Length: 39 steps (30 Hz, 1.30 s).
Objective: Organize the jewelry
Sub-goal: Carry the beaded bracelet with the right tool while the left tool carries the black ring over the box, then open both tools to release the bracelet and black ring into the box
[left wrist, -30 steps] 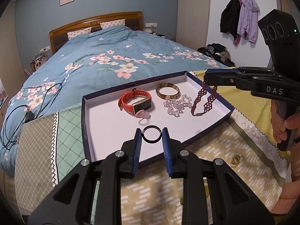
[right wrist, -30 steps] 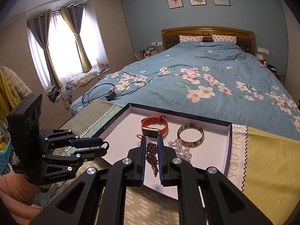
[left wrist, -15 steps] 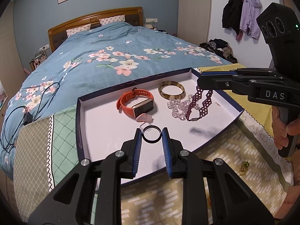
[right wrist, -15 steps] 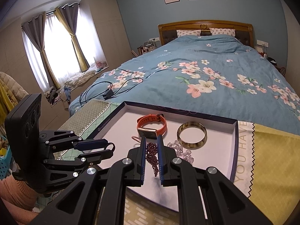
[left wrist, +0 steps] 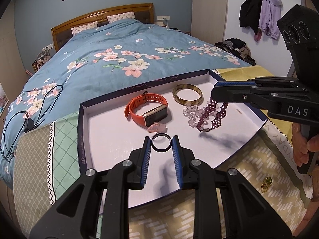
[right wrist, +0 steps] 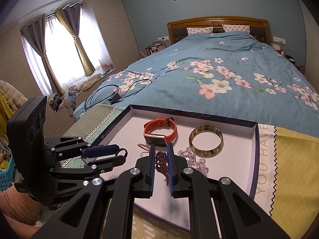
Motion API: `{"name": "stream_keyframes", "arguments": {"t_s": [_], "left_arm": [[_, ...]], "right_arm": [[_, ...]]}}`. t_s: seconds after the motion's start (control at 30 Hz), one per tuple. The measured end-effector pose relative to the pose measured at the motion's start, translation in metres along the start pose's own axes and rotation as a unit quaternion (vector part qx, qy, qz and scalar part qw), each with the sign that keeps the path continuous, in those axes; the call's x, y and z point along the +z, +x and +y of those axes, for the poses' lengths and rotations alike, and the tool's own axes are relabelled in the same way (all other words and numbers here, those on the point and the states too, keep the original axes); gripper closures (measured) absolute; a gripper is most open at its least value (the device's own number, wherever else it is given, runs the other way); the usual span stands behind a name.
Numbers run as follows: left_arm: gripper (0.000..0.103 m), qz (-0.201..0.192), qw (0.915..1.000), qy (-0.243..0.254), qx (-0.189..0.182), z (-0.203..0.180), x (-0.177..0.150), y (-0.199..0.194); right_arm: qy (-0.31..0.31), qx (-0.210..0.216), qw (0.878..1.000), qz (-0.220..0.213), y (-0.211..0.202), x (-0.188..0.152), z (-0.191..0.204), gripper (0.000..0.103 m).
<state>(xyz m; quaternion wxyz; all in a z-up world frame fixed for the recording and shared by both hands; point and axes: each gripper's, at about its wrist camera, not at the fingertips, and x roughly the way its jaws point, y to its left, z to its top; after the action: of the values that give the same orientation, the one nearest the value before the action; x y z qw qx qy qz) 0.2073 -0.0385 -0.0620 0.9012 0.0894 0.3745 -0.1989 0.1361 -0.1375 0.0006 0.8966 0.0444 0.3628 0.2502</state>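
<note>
Clamped tight, the left gripper [left wrist: 161, 144] has a thin black ring [left wrist: 161, 142] pinched edge to edge between its blue pads, held just above the near part of the white-lined tray [left wrist: 83, 139]. Taking the tray as our landmark and sweeping left to right: off its left side a black charging cable [left wrist: 30, 119] sprawls on the floral bedspread [left wrist: 119, 49]. Inside the tray, left of centre, sits an orange smartwatch [left wrist: 147, 110] with a small pink charm [left wrist: 155, 127] touching its near side. Right of the watch, toward the tray's far wall, lies a tortoiseshell bangle [left wrist: 187, 97], and just in front of it a clear crystal bracelet [left wrist: 191, 114]. Over to the tray's right side now, and the right gripper [right wrist: 161, 160] is squeezed shut on a purple beaded necklace [left wrist: 211, 117]; the strand hangs from its pads, its lower end trailing down onto the tray floor beside the crystal beads. Outside the tray, off its near right corner, a small gold-and-green brooch [left wrist: 267, 184] rests on the patterned cloth [left wrist: 249, 159]. A hand [left wrist: 303, 145] grips the right gripper's handle at the far right.
</note>
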Motion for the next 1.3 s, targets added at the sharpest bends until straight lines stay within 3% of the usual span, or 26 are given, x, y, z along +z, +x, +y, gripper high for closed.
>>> {"name": "stream_keyframes", "arguments": {"t_s": [1.3], "left_arm": [[0.081, 0.052, 0.9985, -0.013, -0.012, 0.002, 0.008, 0.05]], "right_arm": [[0.045, -0.03, 0.998, 0.018, 0.024, -0.007, -0.032, 0.091]]}}
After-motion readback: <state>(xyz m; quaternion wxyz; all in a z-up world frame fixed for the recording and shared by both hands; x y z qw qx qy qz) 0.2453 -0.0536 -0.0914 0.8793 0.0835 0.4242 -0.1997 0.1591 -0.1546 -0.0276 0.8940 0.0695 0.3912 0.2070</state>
